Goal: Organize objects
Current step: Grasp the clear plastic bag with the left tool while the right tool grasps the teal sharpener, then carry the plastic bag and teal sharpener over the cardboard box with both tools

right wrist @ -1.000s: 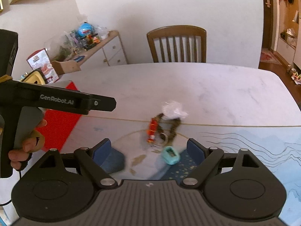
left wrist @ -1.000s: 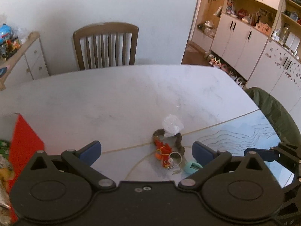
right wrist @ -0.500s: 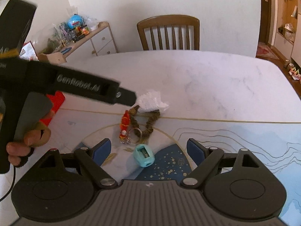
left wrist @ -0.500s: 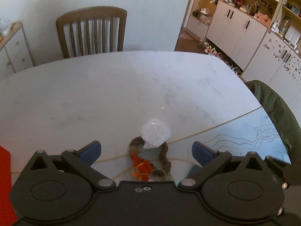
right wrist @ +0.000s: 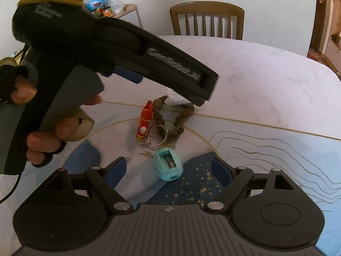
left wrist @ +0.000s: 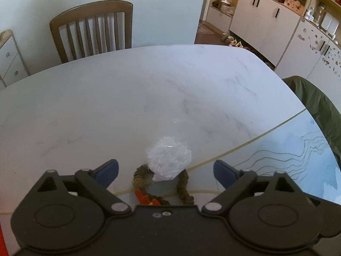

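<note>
A crumpled white plastic wad (left wrist: 168,160) lies on the marble table (left wrist: 149,96), resting on a brown braided cord loop (left wrist: 185,183) with a red charm (left wrist: 141,196). My left gripper (left wrist: 166,171) hangs just above, its jaws closing with the wad between them and the pads clear of it. In the right wrist view the left gripper (right wrist: 198,93), held by a hand (right wrist: 42,145), covers most of the wad. The red charm (right wrist: 146,115), a metal ring (right wrist: 159,132) and the cord (right wrist: 179,123) lie in front. A teal pencil sharpener (right wrist: 169,164) sits between the fingers of my open right gripper (right wrist: 169,170), untouched.
A wooden chair (left wrist: 91,27) stands at the table's far side. A green jacket (left wrist: 319,106) hangs over a seat on the right. A blue patterned area (left wrist: 298,160) covers the near right of the table. A sideboard with toys (right wrist: 119,10) stands at the back left.
Both grippers have sunk toward the objects. The left one has moved forward, so the wad now lies between its fingers, and its jaws have narrowed. The sharpener now sits between the right fingers.
</note>
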